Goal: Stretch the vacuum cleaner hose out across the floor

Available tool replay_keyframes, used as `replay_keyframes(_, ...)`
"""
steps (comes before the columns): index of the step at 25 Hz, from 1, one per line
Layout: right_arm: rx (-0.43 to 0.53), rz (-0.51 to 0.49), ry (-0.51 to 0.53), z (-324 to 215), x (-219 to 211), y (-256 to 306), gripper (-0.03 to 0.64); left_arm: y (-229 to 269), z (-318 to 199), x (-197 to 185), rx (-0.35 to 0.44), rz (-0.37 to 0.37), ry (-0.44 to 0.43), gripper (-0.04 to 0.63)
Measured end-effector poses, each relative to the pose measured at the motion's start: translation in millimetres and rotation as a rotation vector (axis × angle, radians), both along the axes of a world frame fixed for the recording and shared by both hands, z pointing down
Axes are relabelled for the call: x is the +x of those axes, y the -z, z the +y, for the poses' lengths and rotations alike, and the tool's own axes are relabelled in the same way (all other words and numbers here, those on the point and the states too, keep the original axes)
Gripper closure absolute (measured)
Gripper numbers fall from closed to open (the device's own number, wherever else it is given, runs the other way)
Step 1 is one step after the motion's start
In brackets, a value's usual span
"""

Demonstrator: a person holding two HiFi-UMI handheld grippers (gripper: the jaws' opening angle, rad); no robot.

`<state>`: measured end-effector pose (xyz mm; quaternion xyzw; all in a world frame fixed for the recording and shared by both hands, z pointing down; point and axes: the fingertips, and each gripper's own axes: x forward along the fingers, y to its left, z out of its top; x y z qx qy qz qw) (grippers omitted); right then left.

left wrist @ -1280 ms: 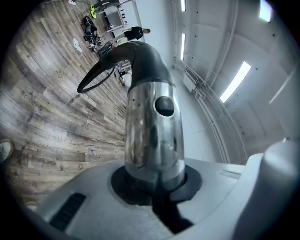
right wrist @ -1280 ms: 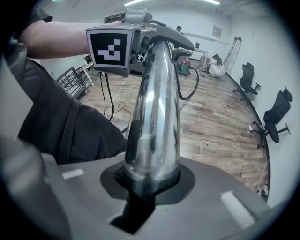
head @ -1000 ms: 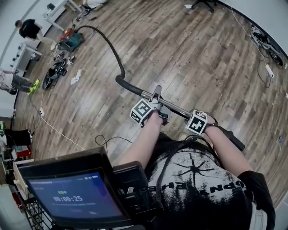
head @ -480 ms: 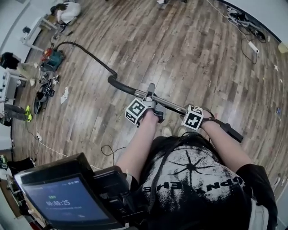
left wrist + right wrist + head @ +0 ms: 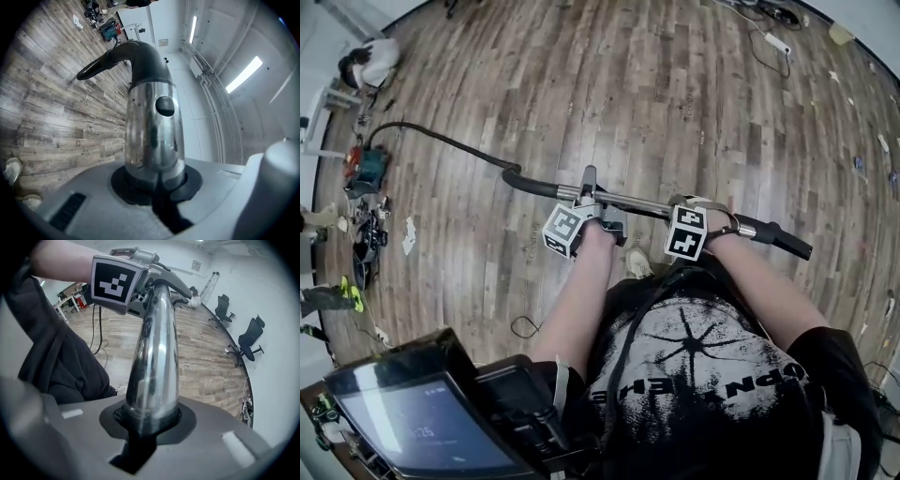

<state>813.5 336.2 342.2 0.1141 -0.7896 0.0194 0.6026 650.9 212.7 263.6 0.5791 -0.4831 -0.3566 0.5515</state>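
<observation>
Here, left gripper [image 5: 590, 194] clamping wand [image 5: 642, 203], right gripper [image 5: 146, 425] just loosening on it, wide floor [image 5: 675, 103]

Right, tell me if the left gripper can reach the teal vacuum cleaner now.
Probably not: the left gripper is shut on the chrome tube, and the vacuum cleaner sits far off at the other end of the hose.

An open lab or office workspace: a broad wood-plank floor [image 5: 675, 103], white walls [image 5: 276, 301], long ceiling strip lights [image 5: 243, 75], 2 black office chairs [image 5: 251, 339] by the wall, and a power strip [image 5: 776, 42] with cables at the floor's edge.
</observation>
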Motion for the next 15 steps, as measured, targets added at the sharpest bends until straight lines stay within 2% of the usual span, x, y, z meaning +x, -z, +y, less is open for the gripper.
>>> replay_keyframes(5, 0.030, 0.020, 0.020, -4.1, 21.6, -3.5, 0.515, -0.1, -5.0, 28.4, 0.004, -0.009, -0.013, 0.558)
replay_keyframes(9, 0.018, -0.014, 0.010, -15.6, 56.8, -9.6, 0.532, -3.9, -14.0, 64.5, -0.008, -0.037, -0.001, 0.558)
replay_keyframes(13, 0.005, -0.014, 0.008, -18.2, 68.8, -6.6, 0.535, -6.8, -16.8, 74.1, -0.031, -0.029, 0.009, 0.558)
replay_keyframes(15, 0.002, -0.009, 0.008, -20.0, 81.9, -8.5, 0.535, -13.0, -17.9, 89.1, -0.052, -0.037, -0.022, 0.557)
